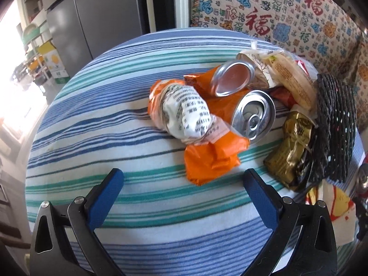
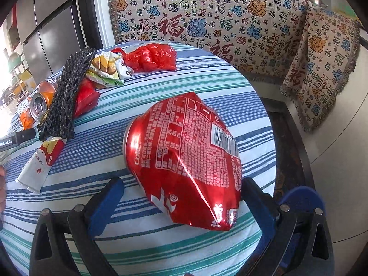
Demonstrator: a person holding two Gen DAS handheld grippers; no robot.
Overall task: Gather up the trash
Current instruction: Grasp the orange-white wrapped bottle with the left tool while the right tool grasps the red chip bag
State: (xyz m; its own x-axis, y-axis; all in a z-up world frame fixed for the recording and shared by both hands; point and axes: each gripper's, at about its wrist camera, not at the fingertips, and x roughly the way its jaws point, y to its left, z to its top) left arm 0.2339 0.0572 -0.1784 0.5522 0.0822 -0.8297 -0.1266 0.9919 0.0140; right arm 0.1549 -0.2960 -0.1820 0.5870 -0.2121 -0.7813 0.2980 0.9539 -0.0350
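While both tools hover over the round table (image 2: 69, 237) with its blue, green and white striped cloth, the right gripper (image 2: 181, 188) has its blue-padded fingers (image 2: 108, 195) spread apart on either side of a crushed red foil snack bag (image 2: 184, 158), not yet pinching it. The left gripper (image 1: 182, 184), likewise spread and empty, faces a heap of trash: an orange plastic wrapper (image 1: 214, 158), two opened aluminium cans (image 1: 254, 115) and a crumpled printed white paper wad (image 1: 184, 112), with a gold foil packet (image 1: 289, 151) beside a black woven mat (image 1: 335, 124). A sound grasp probably means closing on the bag's creased near end, since its puffed middle looks likely to slip. Behind the table hangs a patterned cream throw (image 2: 230, 23); grey cabinet doors (image 1: 92, 18) stand to one side.
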